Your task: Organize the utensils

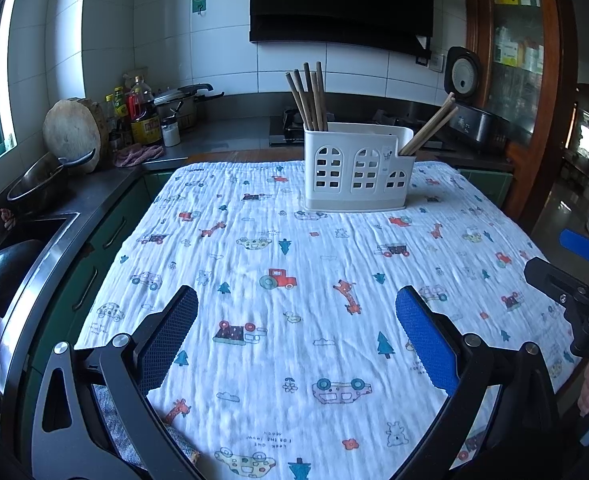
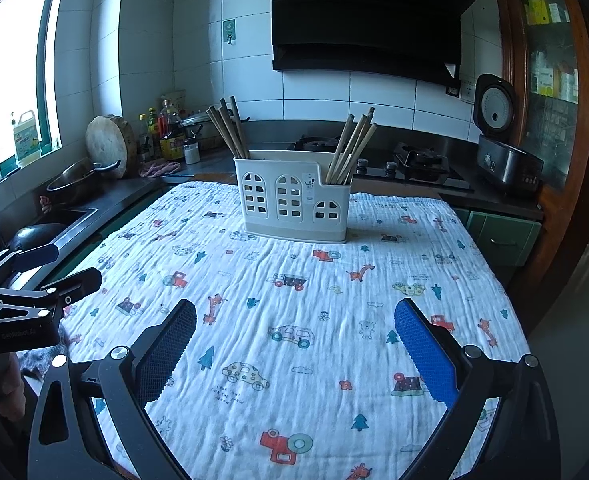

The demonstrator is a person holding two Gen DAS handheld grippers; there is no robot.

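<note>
A white plastic utensil holder (image 1: pixel 356 168) (image 2: pixel 294 196) with arched cut-outs stands at the far side of the table. Several wooden chopsticks (image 1: pixel 309 96) (image 2: pixel 227 126) lean in its left compartment and a few more chopsticks (image 1: pixel 430 128) (image 2: pixel 352 146) in its low right compartment. My left gripper (image 1: pixel 296 336) is open over the near part of the cloth, with nothing between its blue pads. My right gripper (image 2: pixel 294 344) is open too and holds nothing; it also shows at the right edge of the left wrist view (image 1: pixel 570 272). The left gripper appears at the left edge of the right wrist view (image 2: pixel 34 276).
A white cloth (image 1: pixel 294 264) (image 2: pixel 294 288) printed with cars, giraffes and trees covers the table. Left of it run a dark counter with a sink (image 2: pixel 60 218), a pan (image 1: pixel 38 184), bottles (image 1: pixel 144 110) and a round board (image 1: pixel 74 128). A stove (image 2: pixel 414 164) and a rice cooker (image 2: pixel 502 148) stand behind.
</note>
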